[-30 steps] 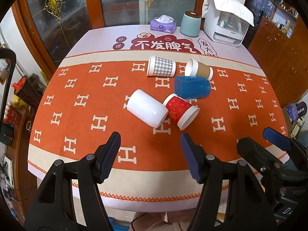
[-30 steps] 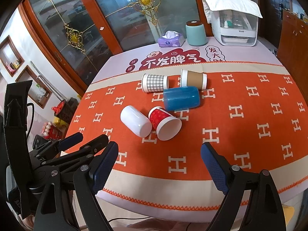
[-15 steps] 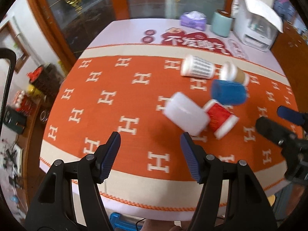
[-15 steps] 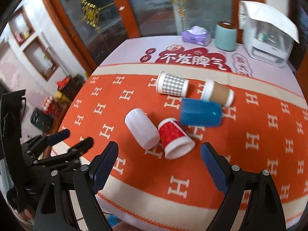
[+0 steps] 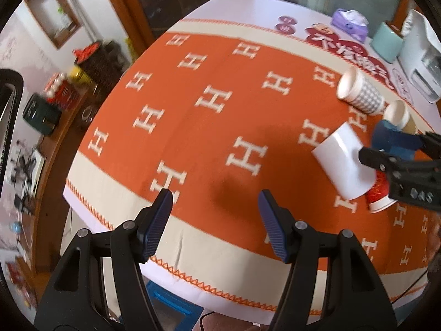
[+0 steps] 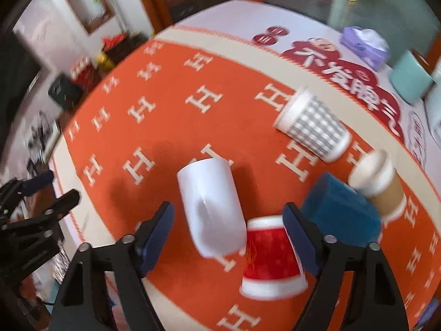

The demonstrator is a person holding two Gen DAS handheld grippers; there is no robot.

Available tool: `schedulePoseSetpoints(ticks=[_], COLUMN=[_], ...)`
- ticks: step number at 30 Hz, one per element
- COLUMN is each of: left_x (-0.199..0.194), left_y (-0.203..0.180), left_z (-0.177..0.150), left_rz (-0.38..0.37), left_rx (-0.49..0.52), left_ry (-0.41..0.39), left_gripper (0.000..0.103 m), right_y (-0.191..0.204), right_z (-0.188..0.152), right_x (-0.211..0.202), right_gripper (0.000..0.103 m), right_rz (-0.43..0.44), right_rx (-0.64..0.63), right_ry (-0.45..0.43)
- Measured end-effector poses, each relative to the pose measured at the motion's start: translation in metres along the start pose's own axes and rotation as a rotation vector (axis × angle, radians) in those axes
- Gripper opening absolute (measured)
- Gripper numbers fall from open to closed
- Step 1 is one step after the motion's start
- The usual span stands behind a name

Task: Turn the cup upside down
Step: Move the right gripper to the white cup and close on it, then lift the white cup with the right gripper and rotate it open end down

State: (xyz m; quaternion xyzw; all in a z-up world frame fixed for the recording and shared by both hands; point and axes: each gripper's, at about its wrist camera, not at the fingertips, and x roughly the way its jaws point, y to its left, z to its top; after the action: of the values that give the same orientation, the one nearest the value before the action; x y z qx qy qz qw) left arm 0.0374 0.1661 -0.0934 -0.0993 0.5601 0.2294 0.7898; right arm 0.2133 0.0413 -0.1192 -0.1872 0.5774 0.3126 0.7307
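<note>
Several cups lie on their sides on the orange tablecloth (image 6: pixel 171 127): a white cup (image 6: pixel 212 207), a red cup (image 6: pixel 271 259), a blue cup (image 6: pixel 341 209), a brown paper cup (image 6: pixel 380 182) and a checked cup (image 6: pixel 314 125). My right gripper (image 6: pixel 228 234) is open, low over the table, with the white and red cups between its fingers. My left gripper (image 5: pixel 215 223) is open and empty near the table's front left edge. In the left wrist view the white cup (image 5: pixel 341 162) lies at the right, partly behind the right gripper.
A purple tissue box (image 6: pixel 363 44), a teal canister (image 6: pixel 410 80) and a white appliance (image 5: pixel 421 55) stand at the far edge. Cluttered furniture (image 5: pixel 46 107) stands left of the table. The cloth's front edge (image 5: pixel 193 278) lies just below the left gripper.
Both grippers have swung left. The right gripper has come forward and down onto the white and red cups. The cups have not moved.
</note>
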Motion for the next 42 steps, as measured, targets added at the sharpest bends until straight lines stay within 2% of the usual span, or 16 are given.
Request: schedulePoseSetpoints(ticks=[3,6,8,9,10,13,16,22,32,36,38,42], left_x=[0.012,0.018,0.022,0.024,0.024,0.025,0.025,0.019,0.022,0.025,0.026,0.024], left_y=[0.007,0.013,0.017,0.019,0.021,0.025,0.024,0.020,0.015,0.010,0.008,0.003], left_z=[-0.007,-0.013,-0.015,-0.017,-0.018,-0.019,-0.019,-0.021,-0.042,-0.054,-0.059,-0.061], left_rz=[0.018,0.033,0.040,0.044,0.049,0.053,0.050,0.046,0.003,-0.016,-0.022,-0.037], left_rx=[-0.035,-0.063,-0.080,-0.090,-0.097,-0.114,-0.111,-0.064,0.023,0.069,0.088,0.129], left_ry=[0.031,0.053,0.063,0.068,0.072,0.077,0.081,0.076,0.108,0.129,0.133,0.129], left_gripper=[0.062,0.062,0.062,0.062,0.062,0.062,0.062,0.062,0.062,0.062,0.062,0.062], right_y=[0.007,0.011,0.017,0.022,0.027,0.047,0.066,0.097,0.132,0.142,0.143,0.142], right_z=[0.014,0.023,0.020,0.019,0.019,0.016,0.005,-0.043,-0.160,-0.186,-0.189,-0.188], right_x=[0.030,0.053,0.058,0.061,0.064,0.066,0.061,0.028,0.011,0.015,0.018,0.015], right_gripper=[0.077,0.077,0.073,0.063,0.061,0.060,0.059,0.059,0.059,0.060,0.061,0.071], right_rz=[-0.013,0.049,0.074,0.089,0.092,0.057,0.067,0.066,-0.054,-0.119,-0.135,-0.125], right_rx=[-0.072,-0.108,-0.133,-0.155,-0.176,-0.268,-0.354,-0.579,-0.998,-1.062,-1.039,-0.960], right_ry=[0.047,0.091,0.106,0.115,0.123,0.110,0.113,0.128,0.227,0.200,0.196,0.186])
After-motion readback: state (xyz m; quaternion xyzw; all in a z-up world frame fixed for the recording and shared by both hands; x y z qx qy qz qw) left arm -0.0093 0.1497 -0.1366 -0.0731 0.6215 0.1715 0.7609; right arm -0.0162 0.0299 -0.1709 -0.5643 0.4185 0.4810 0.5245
